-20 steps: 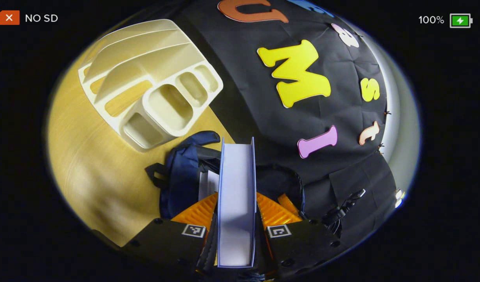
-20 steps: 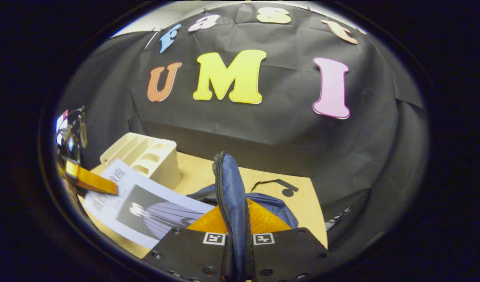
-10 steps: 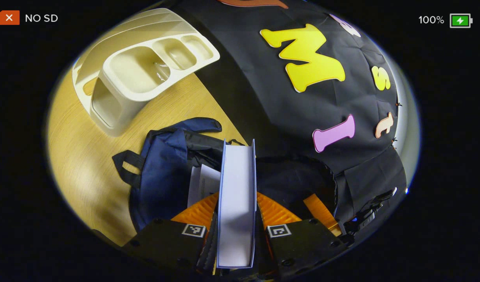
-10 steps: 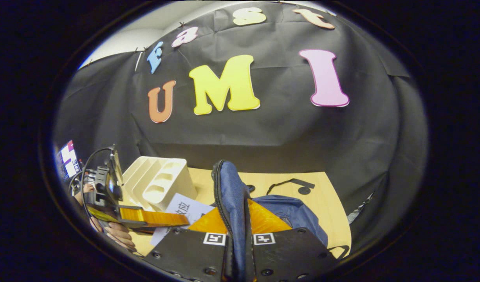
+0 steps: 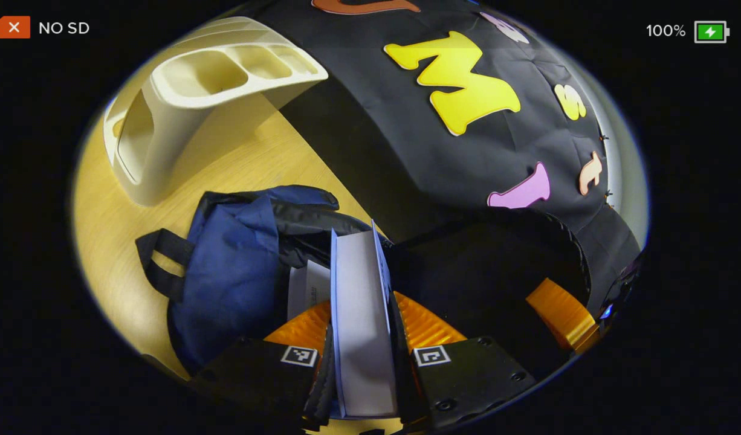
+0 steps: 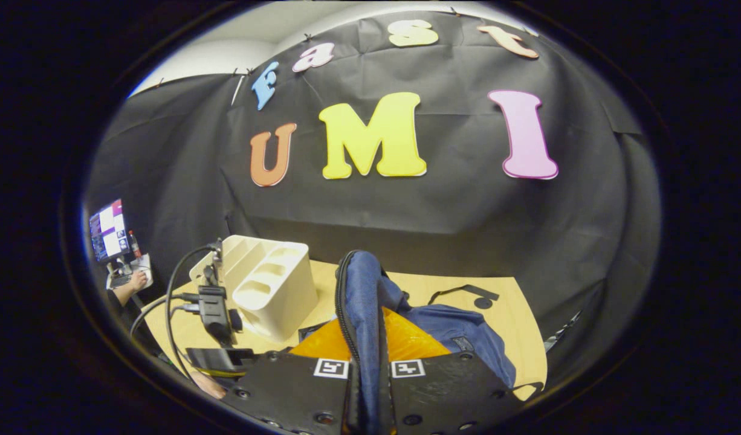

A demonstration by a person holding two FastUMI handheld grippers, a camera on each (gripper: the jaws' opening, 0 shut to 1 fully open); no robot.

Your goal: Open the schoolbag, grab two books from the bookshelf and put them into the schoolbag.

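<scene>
A black cloth wall closes off the back of the booth, and in front of it stands a light wooden desk [image 5: 122, 199] [image 6: 443, 287]. On the desk lies a navy blue fabric schoolbag [image 5: 237, 266] [image 6: 461, 332] with its mouth pulled open. Beside it, toward the far left corner of the desk, stands a cream plastic bookshelf with slanted slots and round-cornered compartments [image 5: 183, 103] [image 6: 268, 290].

In the left gripper view, the left gripper [image 5: 361, 338] has its fingers [image 5: 301, 329] clenched on a thick book with a pale blue cover and white page edges [image 5: 358, 314], held edge-on and reaching into the bag's dark opening. Just beside it, inside the bag, sits a second book or paper with a white face [image 5: 307, 287]. The right gripper's finger [image 5: 561, 314] shows at the far rim of the opening, holding it wide.

In the right gripper view, the right gripper [image 6: 367, 374] has its fingers [image 6: 413, 341] closed on the zippered edge of the bag [image 6: 358, 302], lifted upright between them. The left gripper's body with its black cables [image 6: 210, 314] shows at lower left, near the bookshelf.
</scene>
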